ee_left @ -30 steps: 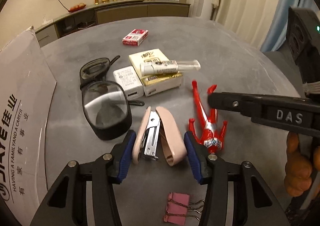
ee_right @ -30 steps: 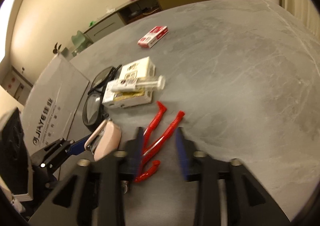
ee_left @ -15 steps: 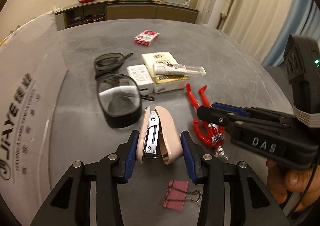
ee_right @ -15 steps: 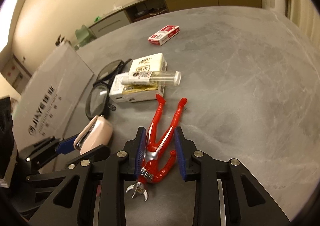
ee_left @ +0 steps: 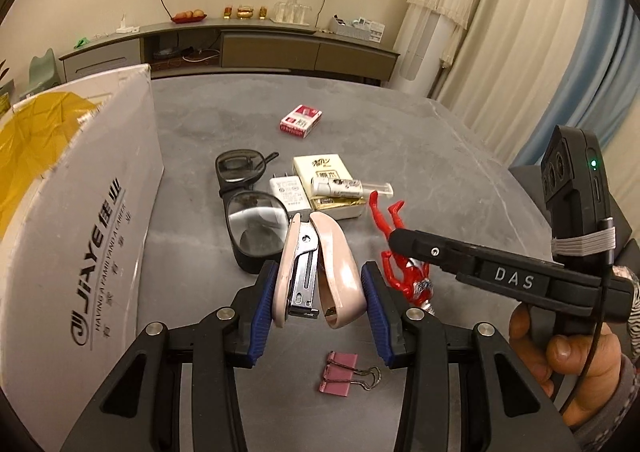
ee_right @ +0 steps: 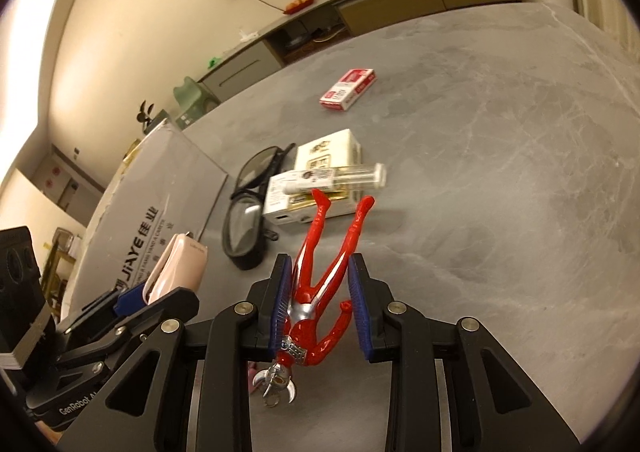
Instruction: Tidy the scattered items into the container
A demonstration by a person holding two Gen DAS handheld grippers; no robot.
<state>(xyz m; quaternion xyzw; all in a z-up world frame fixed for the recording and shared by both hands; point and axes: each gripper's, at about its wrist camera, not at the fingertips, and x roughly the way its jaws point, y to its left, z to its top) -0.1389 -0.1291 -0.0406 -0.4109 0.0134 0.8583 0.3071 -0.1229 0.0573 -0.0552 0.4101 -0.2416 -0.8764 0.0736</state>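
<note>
Left gripper [ee_left: 319,298] pinched pink stapler [ee_left: 320,272] between blue pads, lifted off grey table [ee_left: 420,156], beside white box [ee_left: 80,236]. Right gripper [ee_right: 320,306] clamped red figure [ee_right: 320,280] at torso, legs pointing forward, head hanging down. Glasses [ee_left: 248,208], charger [ee_left: 289,192], tissue pack [ee_left: 328,176], tube [ee_left: 344,185], red packet [ee_left: 301,121], pink clip [ee_left: 344,369] lay on table.

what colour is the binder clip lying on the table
Pink, with black wire handles: binder clip shows best in the left wrist view, on the table.
</note>
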